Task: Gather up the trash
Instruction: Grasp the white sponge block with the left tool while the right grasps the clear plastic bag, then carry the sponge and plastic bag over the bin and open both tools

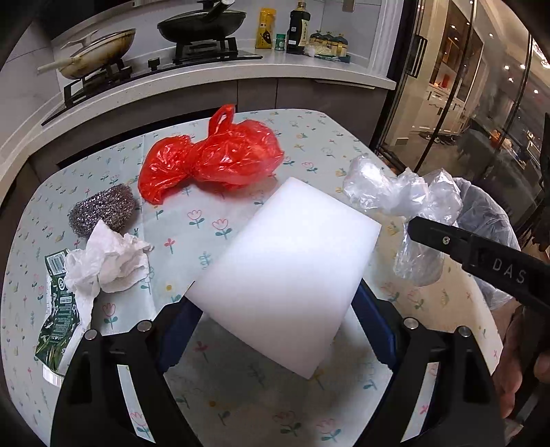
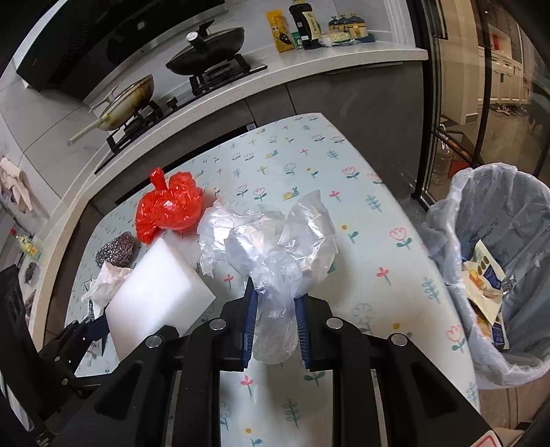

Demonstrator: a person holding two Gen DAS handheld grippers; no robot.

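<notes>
My left gripper (image 1: 275, 309) is shut on a white foam block (image 1: 285, 271) and holds it tilted above the flowered table (image 1: 240, 395); the block also shows in the right wrist view (image 2: 154, 299). My right gripper (image 2: 275, 295) is shut on a crumpled clear plastic bag (image 2: 271, 240), lifted above the table; the bag also shows at the right of the left wrist view (image 1: 398, 196). A red plastic bag (image 1: 213, 154), a crumpled white tissue (image 1: 106, 261), a steel scourer (image 1: 101, 209) and a green wrapper (image 1: 58, 309) lie on the table.
A bin with a clear liner (image 2: 498, 261) stands off the table's right edge, with wrappers inside. Behind the table a counter (image 1: 206, 79) carries a hob with two pans (image 1: 202, 24) and bottles (image 1: 297, 27). Glass doors are at the right.
</notes>
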